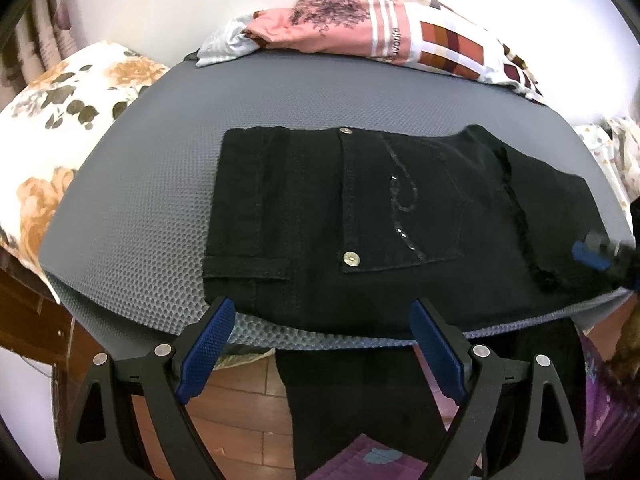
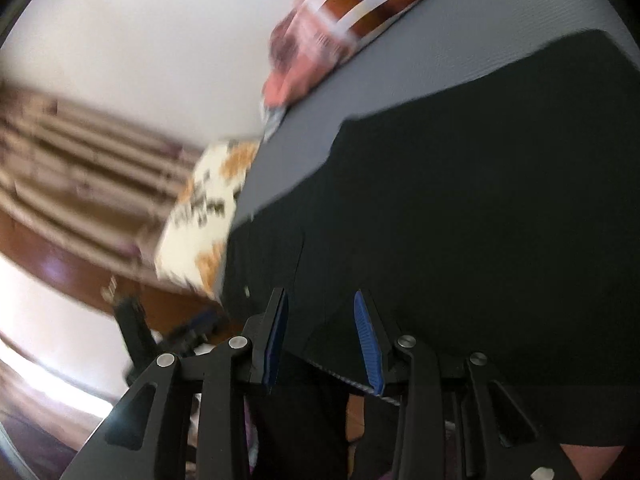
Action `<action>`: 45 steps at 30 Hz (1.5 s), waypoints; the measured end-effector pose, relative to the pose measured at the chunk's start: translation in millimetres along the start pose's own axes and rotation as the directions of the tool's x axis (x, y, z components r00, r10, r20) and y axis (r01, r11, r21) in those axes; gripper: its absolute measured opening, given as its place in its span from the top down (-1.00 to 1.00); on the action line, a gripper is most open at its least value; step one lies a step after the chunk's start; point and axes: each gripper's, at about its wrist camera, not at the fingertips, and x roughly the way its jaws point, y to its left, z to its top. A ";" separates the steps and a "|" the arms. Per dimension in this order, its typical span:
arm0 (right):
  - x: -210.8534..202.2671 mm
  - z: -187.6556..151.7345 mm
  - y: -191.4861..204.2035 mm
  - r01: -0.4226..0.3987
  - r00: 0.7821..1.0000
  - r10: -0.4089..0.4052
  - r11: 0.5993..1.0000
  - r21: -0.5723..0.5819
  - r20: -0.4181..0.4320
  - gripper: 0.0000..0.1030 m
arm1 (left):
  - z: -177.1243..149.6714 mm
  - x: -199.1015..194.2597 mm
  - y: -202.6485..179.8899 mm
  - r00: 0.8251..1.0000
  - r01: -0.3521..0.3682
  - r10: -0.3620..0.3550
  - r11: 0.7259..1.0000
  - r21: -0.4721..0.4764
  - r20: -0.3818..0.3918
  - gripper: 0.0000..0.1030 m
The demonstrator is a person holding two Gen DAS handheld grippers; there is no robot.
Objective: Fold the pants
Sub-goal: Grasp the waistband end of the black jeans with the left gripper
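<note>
The pants (image 1: 360, 216) lie on the mat (image 1: 160, 184) straight ahead of the left claw (image 1: 322, 314), one leg hanging over the mat's near edge between its fingers. A pile of clothes (image 1: 372, 28) sits beyond the pants at the mat's far edge. A pillow (image 1: 60, 120) lies left of the mat. The right claw (image 1: 596, 254) is at the pants' right end.

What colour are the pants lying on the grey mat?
Black pants, with silver snap buttons; clearest in the left wrist view.
</note>
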 end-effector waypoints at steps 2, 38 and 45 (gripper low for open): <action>20.6 -5.6 13.4 0.063 0.997 -0.066 0.995 -0.083 -0.038 0.34 | 1.5 -0.6 9.3 1.000 0.012 -0.011 0.999 -0.044 0.002 -0.73; 31.4 -30.0 21.6 0.107 0.991 -0.120 0.976 -0.192 -0.058 0.08 | -13.3 62.4 145.8 0.780 0.531 -0.614 0.544 -0.649 0.123 -0.68; 33.1 -28.2 23.8 0.097 0.992 -0.109 0.977 -0.191 -0.056 -0.06 | -3.8 68.2 145.0 0.676 0.686 -0.708 0.500 -0.529 0.207 -0.69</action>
